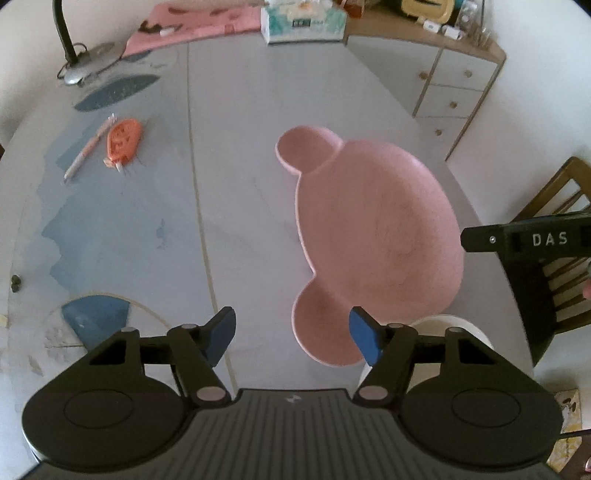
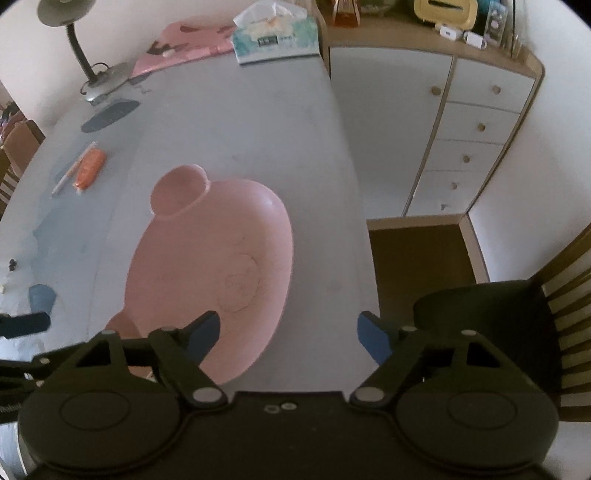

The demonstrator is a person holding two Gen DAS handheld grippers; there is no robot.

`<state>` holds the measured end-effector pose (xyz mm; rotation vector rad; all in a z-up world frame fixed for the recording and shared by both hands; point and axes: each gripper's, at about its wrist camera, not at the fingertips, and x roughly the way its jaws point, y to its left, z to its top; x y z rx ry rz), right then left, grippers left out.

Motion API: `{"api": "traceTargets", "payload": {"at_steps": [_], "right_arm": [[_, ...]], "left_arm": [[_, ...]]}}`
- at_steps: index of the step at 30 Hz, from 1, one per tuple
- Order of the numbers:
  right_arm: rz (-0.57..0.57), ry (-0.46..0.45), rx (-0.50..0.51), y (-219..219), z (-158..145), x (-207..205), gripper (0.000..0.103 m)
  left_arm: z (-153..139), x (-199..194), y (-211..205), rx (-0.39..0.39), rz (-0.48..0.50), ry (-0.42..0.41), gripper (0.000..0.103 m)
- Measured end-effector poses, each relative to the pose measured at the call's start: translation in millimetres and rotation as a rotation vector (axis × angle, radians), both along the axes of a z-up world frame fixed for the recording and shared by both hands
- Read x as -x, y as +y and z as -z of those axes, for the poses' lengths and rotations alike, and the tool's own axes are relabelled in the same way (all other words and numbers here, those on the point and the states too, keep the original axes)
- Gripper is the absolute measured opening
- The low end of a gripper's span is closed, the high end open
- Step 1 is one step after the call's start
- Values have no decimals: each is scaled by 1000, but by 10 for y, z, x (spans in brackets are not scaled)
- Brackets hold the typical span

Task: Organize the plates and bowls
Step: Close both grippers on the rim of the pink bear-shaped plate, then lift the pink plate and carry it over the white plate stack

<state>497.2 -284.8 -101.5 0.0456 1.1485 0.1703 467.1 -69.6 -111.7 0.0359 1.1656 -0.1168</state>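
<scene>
A pink bear-shaped plate (image 1: 380, 229) with two round ears lies on the grey-white table (image 1: 240, 147). My left gripper (image 1: 293, 338) hangs open above the plate's near ear, and its right pad overlaps the ear's rim in this view. I cannot tell whether they touch. A white round dish (image 1: 467, 326) shows partly behind that finger. In the right wrist view the same plate (image 2: 207, 266) fills the middle. My right gripper (image 2: 288, 338) is open over the plate's near right rim, its left finger above the plate and its right finger past the table edge. The right gripper's body (image 1: 517, 240) shows at the right.
An orange item (image 1: 123, 142) and a pen (image 1: 86, 149) lie at the left. A desk lamp (image 1: 88, 59), a pink cloth (image 1: 195, 20) and a tissue box (image 1: 303, 22) stand at the far end. A drawer cabinet (image 2: 476, 129) and a wooden chair (image 2: 569, 277) are to the right.
</scene>
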Motion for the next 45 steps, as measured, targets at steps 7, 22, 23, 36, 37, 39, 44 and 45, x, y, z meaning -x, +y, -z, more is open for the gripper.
{"api": "traceTargets", "payload": {"at_steps": [7,22,23,36,37,39,44,45], "right_arm": [[-1,48,-21,27,221,-159,64],[32,100,-72,-35,406,-247,25],[36,105,-84,-42,411,-244,22],[25,30,-97,36,270,-159,10],[22,23,-98,31,244,-147,10],[21,11,-102,33,186,-138,10],[17,-19,-106,42,37,-100,10],[18,-24,-111,41,1,-89,10]], "left_arm": [[214,-97,17,22,-31,58,50],[383,-121,-108,2,-19,109,13],[381,-119,-113,-4,-19,106,11],[221,-121,-20,1,-76,41,8],[190,-126,-13,3,-79,34,8],[118,-124,1,3,-81,17,8],[-76,-78,38,7,-75,-17,8],[-111,-63,47,8,-75,-23,8]]}}
